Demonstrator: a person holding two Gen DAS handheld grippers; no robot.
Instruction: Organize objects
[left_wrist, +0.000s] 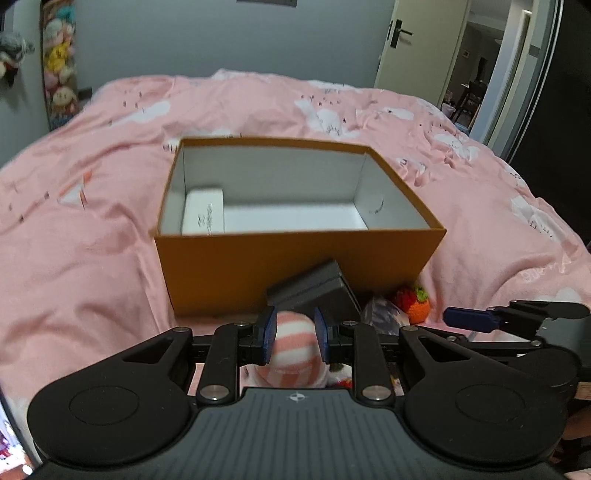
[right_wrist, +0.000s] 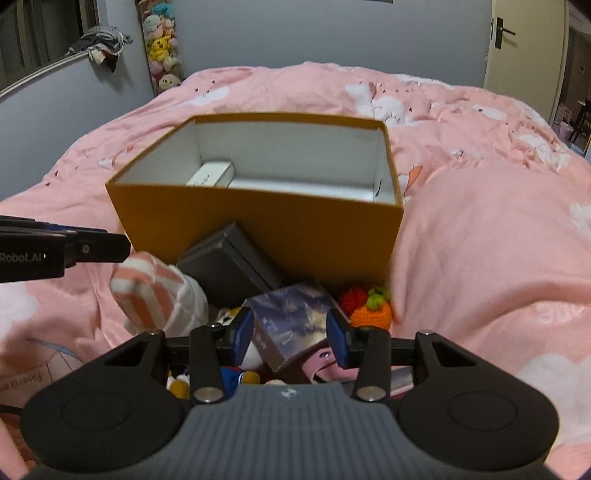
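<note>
My left tool (left_wrist: 294, 334) is clamped on a soft pink-and-white striped sock (left_wrist: 295, 343), its blue pads pressing both sides, low over the bed with the pink cloud-print quilt (left_wrist: 92, 221). Ahead stands an open orange cardboard box (left_wrist: 295, 262) with a white lining; a flat white carton (left_wrist: 204, 213) lies in its left end. A dark grey rectangular case (left_wrist: 314, 288) leans against the box's near wall. My right tool (right_wrist: 291, 338) stands partly open, its pads on either side of a purple-blue printed square box (right_wrist: 291, 321) without pressing it. Just beside that box sit a crocheted orange carrot (right_wrist: 371, 314) and a red crocheted strawberry (right_wrist: 352, 297).
</note>
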